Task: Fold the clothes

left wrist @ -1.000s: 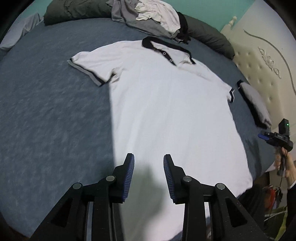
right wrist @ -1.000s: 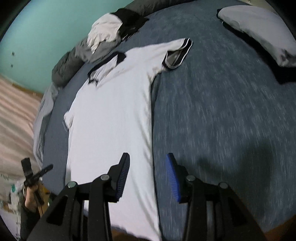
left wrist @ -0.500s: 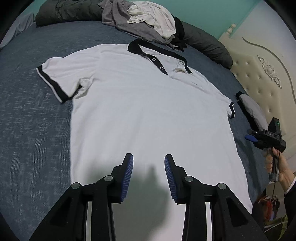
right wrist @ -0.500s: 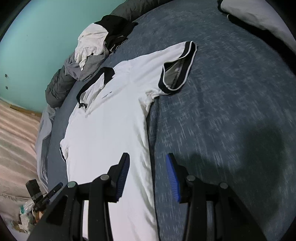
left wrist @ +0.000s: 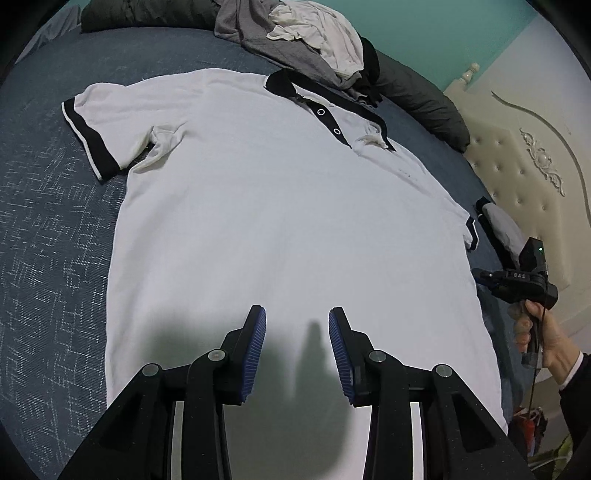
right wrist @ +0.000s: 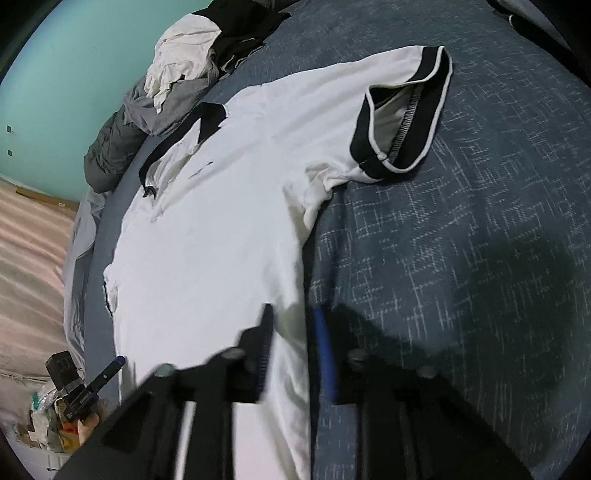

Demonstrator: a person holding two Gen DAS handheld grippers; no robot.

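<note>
Shirt: polo shirt [left wrist: 280,221] is lying flat, unfolded; every fold is waiting.
Left gripper [left wrist: 297,347]: you are hovering over the shirt's hem, jaws apart, empty.
Right gripper [right wrist: 293,350]: you are just closing the jaws on the shirt's side edge.

The shirt [left wrist: 288,229] has its bottom hem cut off by the lower edge of the left wrist view, behind the left hand-held gripper [left wrist: 297,350]. In the right wrist view the right hand-held gripper [right wrist: 293,350] is smeared by motion blur; its jaws have just been closing, with the shirt's side edge in the narrow gap, though whether the pads press on the cloth cannot be told. The far sleeve [right wrist: 110,291] is mostly out of sight past the shirt's body. The pile of clothes [left wrist: 306,40] is too tangled to separate into garments. The folded garment [right wrist: 524,11] is clipped by the frame.
</note>
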